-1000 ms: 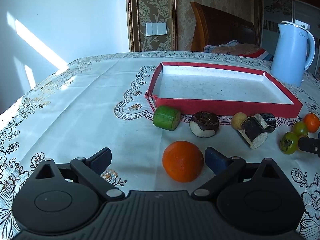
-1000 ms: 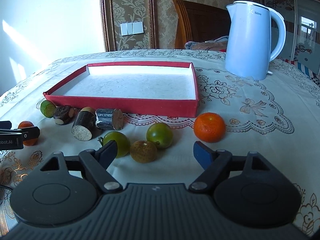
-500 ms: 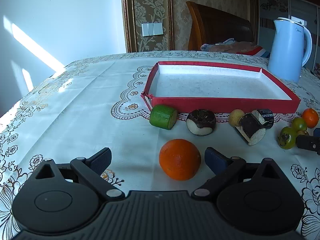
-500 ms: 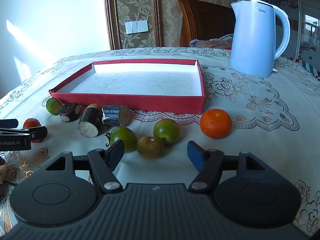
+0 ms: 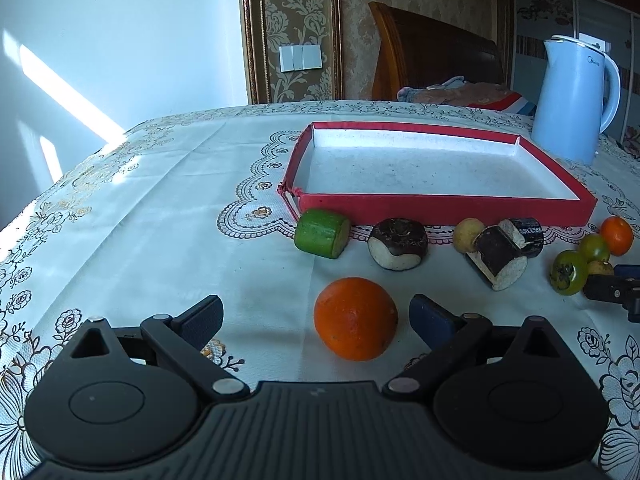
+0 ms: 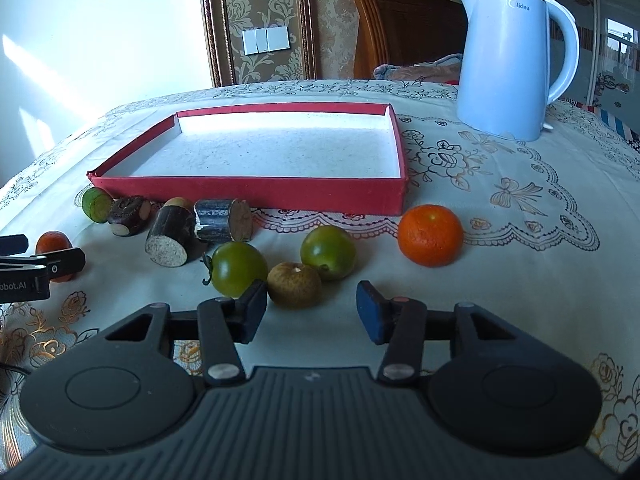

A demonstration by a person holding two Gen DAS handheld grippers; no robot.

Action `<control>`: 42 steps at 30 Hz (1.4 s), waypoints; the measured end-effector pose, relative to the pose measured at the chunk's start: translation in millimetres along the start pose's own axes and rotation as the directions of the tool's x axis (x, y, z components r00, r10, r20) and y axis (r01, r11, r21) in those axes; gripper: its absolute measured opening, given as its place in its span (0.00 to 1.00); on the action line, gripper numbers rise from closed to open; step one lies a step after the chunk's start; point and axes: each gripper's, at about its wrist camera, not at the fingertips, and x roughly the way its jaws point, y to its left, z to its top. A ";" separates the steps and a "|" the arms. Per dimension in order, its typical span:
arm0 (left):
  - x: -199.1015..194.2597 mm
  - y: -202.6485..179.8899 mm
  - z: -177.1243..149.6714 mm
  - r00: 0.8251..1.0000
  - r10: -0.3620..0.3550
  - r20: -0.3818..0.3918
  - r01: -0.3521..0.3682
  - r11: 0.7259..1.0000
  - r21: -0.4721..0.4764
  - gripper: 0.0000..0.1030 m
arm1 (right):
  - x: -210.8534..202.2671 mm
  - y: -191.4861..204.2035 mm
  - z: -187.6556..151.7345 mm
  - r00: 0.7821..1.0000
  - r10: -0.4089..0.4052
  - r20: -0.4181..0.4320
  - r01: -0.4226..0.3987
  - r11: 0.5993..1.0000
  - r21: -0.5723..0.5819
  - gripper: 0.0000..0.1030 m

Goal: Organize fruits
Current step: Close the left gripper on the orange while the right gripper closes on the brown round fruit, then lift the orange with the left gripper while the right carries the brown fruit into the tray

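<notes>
The right gripper (image 6: 311,307) has narrowed and is closing around the brownish fruit (image 6: 295,284) (possibly a longan), not yet pinched; the left gripper (image 5: 316,316) stays wide beside the orange (image 5: 355,319); the red tray (image 6: 256,193) holds nothing.

Both wrist cameras sit low over the tablecloth (image 5: 160,200), tilted downward, facing the red tray (image 5: 440,204) (image 6: 248,196) (left view from its left, right view from its right); both share the tray and kettle (image 5: 572,100) (image 6: 504,68).

Tablecloth-covered table (image 5: 152,216) bears red tray (image 5: 440,204), kettle (image 5: 568,100) (blue), scattered fruits (image 6: 336,252).
</notes>
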 end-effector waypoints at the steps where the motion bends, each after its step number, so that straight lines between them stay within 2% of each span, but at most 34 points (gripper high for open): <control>1: 0.6 0.2 0.2 1.000 -0.003 -0.004 0.003 1.000 -0.001 0.97 | 2.3 1.6 1.3 1.000 -0.004 -0.002 0.004 1.000 -0.002 0.46; 6: 1.4 0.0 0.3 1.000 -0.001 0.002 0.001 1.000 0.005 0.97 | 8.8 9.5 3.5 0.999 -0.032 -0.007 0.032 0.999 -0.036 0.46; 9: 1.5 -1.1 0.0 1.000 0.005 0.006 -0.005 1.000 0.012 0.96 | 8.8 10.5 2.8 0.999 -0.045 -0.002 0.045 0.998 -0.033 0.42; 12: -0.3 -1.6 -0.4 1.000 -0.001 0.008 0.001 1.000 0.016 0.91 | 7.8 9.8 2.0 0.999 -0.045 0.004 0.045 0.999 -0.026 0.37; 16: -0.6 -2.1 -1.8 1.000 0.001 0.005 -0.001 1.000 0.016 0.72 | 6.6 7.1 1.4 0.999 -0.042 0.013 0.042 0.999 -0.010 0.30; 19: 2.0 -0.8 -2.0 0.999 -0.033 -0.014 0.033 0.999 0.009 0.61 | 5.8 5.9 1.4 0.999 -0.038 0.012 0.038 0.999 -0.005 0.26; 20: 1.9 -1.9 -2.3 0.999 -0.041 -0.014 0.041 0.999 0.013 0.58 | 5.5 5.9 1.3 0.999 -0.036 0.014 0.036 0.999 -0.005 0.26; 22: 0.3 -4.7 -3.1 0.998 -0.059 -0.008 0.059 0.998 0.029 0.45 | 5.6 6.0 1.1 0.999 -0.037 0.015 0.037 0.999 -0.008 0.26; 24: -1.1 -8.3 -3.7 0.998 -0.068 -0.007 0.069 0.997 0.046 0.39 | 5.6 5.5 1.1 0.999 -0.035 0.016 0.035 0.999 -0.005 0.26; 42: -12.9 -8.8 4.1 0.996 -0.080 0.034 0.078 0.996 0.048 0.39 | -8.4 10.7 2.5 0.999 -0.003 0.046 0.004 1.000 -0.018 0.26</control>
